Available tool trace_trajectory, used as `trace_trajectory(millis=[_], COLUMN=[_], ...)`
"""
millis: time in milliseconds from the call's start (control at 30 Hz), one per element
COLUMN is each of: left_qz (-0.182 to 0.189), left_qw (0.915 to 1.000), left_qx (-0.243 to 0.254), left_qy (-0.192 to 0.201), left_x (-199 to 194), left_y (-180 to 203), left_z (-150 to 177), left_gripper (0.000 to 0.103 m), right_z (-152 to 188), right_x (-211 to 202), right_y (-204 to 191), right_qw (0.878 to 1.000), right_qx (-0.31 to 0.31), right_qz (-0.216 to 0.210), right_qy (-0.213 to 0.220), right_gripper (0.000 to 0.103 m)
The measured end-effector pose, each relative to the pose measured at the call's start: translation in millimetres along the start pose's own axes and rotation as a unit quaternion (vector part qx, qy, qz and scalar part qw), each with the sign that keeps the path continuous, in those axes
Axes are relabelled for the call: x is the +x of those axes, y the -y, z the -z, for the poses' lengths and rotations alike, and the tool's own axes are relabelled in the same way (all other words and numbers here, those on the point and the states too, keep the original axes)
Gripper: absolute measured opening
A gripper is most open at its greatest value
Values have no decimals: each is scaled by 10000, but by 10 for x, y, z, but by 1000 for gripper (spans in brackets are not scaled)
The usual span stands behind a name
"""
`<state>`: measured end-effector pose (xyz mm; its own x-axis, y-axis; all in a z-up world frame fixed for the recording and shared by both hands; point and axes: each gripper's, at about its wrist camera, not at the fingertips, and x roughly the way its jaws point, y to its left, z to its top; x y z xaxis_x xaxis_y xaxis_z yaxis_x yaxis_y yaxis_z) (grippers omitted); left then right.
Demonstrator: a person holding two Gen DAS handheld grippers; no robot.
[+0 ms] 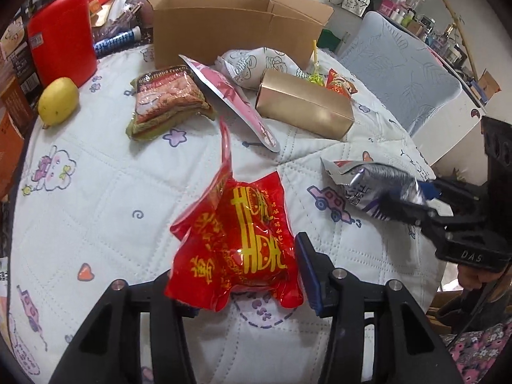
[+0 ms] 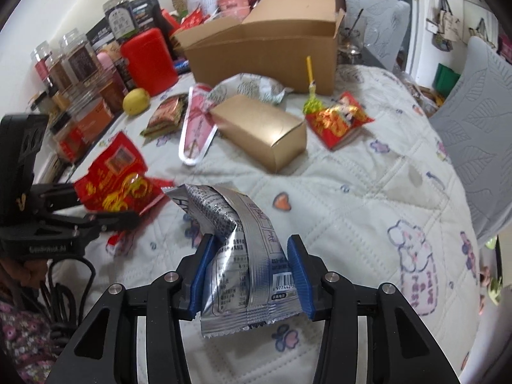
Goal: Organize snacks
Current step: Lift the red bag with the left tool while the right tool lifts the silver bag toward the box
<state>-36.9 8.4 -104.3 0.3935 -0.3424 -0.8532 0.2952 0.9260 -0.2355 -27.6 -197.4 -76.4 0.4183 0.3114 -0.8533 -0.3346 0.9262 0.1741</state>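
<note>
While both packets are hanging above the quilted table (image 2: 368, 192), we're clamping the red snack bag (image 1: 236, 243) in the left gripper (image 1: 246, 288), jaws pinching its lower end. Right gripper (image 2: 248, 275) jaws are squeezing the silver snack packet (image 2: 236, 256) near its barcode end. Gold box (image 2: 259, 134), pink pouch (image 2: 196, 124) and peanut packet (image 1: 166, 102) are lying mid-table; open cardboard box (image 2: 265, 54) is sitting at the far edge.

A quilted tablecloth (image 2: 368, 192) is carrying a cardboard box (image 2: 262, 54), gold box (image 2: 262, 134), lemon (image 2: 136, 100), red container (image 2: 148, 60) and scattered snack packets (image 2: 336, 120).
</note>
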Motion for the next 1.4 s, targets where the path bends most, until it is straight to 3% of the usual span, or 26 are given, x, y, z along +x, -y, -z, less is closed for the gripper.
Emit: trace_trajectory(millis=[133, 267, 467, 533, 567, 667, 833, 1167, 1400], left_qz=[-194, -446, -492, -432, -400, -260, -128, -129, -94], left_qw=[9994, 9977, 9980, 9985, 9988, 9992, 9993, 9977, 9966], left_qx=[281, 491, 321, 199, 124, -201, -223, -187, -109], left_qy=[105, 137, 234, 255, 251, 247, 274, 642, 812], left_x=[50, 108, 121, 100, 96, 84, 32, -231, -370], left_y=[81, 160, 138, 103, 89, 29, 33, 112, 206], left_z=[-11, -55, -90, -86, -93, -123, -101, -108, -112], left_gripper=[51, 52, 51, 49, 49, 46, 46, 46, 46], right_z=[7, -15, -73, -75, -78, -78, -71, -24, -2], right_x=[94, 149, 220, 224, 223, 222, 154, -27, -166], right_y=[6, -80, -113, -121, -126, -162, -160, -198, -262], right_qw=[9998, 9995, 9992, 9990, 9989, 9983, 9989, 9977, 9965], right_qx=[37, -203, -348, -416, -446, -547, -438, -180, -173], right_qz=[-71, -137, -72, 6, 10, -118, -188, -503, -492], right_qy=[-162, -187, -165, -153, -149, -139, 26, 426, 647], right_gripper=[52, 67, 67, 61, 50, 45, 37, 35, 35])
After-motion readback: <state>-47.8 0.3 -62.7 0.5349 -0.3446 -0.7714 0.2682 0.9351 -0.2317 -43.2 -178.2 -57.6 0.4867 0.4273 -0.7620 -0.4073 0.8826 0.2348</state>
